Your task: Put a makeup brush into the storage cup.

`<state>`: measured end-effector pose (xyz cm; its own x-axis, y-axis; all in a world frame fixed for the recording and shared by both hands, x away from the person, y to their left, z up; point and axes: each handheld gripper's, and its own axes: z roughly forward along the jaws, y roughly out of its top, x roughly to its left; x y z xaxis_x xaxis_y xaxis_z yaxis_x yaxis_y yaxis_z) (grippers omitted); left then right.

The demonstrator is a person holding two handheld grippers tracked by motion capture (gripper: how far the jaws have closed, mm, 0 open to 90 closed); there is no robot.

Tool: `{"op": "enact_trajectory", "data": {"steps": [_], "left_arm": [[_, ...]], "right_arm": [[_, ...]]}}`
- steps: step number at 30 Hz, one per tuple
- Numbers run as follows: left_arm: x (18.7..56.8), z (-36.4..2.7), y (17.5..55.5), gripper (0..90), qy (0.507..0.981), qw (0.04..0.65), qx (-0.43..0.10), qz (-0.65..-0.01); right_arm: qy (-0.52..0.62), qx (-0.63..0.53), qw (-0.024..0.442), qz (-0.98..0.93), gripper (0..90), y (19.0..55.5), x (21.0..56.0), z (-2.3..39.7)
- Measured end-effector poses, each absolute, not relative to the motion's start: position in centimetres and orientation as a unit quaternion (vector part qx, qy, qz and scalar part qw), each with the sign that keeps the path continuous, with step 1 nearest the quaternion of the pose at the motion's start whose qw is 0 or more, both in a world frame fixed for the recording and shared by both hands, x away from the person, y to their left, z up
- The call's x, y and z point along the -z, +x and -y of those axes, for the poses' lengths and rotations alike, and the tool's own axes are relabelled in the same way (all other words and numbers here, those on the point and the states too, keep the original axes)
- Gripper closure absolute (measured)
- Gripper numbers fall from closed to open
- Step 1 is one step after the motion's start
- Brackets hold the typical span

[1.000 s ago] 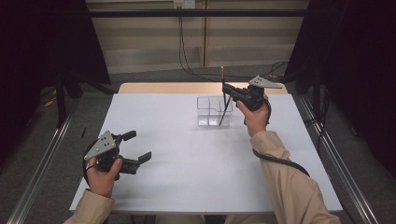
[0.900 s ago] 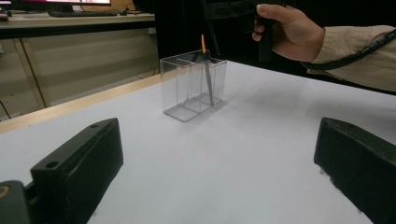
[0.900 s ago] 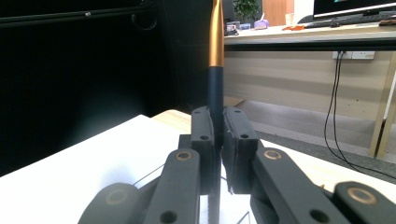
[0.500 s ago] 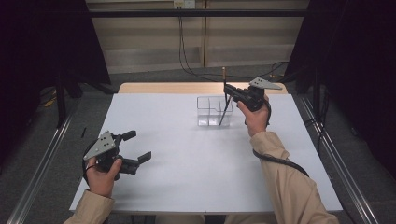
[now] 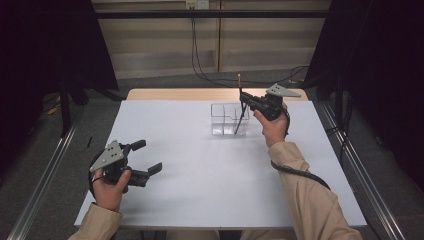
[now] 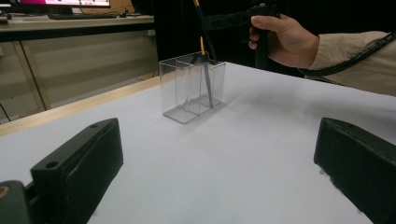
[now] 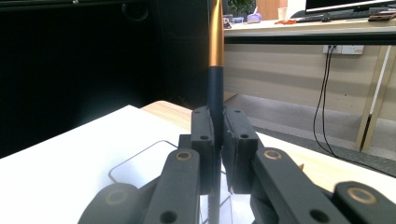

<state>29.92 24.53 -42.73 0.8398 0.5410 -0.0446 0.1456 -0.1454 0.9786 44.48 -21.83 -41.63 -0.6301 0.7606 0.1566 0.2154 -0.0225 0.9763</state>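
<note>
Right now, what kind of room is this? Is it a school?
Probably a lab or office workroom, not a classroom. Black curtains ring a plain white table, a desk with a computer monitor and keyboard stands behind, and the person's hand-held black right gripper trails a cable.

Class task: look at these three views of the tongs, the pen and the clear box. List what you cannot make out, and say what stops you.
- Pen: top cut off by the right gripper view's upper edge; lower part hidden behind the right tongs.
- Whether the pen tip touches the clear box floor: too small in the high view.
- Left tongs: body cut off by the bottom edge of their own view.
</note>
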Motion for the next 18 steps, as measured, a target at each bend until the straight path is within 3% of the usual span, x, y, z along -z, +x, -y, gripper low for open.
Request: {"op": "enact_trajectory", "data": {"steps": [18], "left_arm": [[42.66, -24.53, 29.89, 1.1, 0.738, 0.612, -0.163, -0.232]], "right_arm": [[0.372, -0.608, 0.22, -0.666, 83.7, 44.23, 42.34, 22.32]]}}
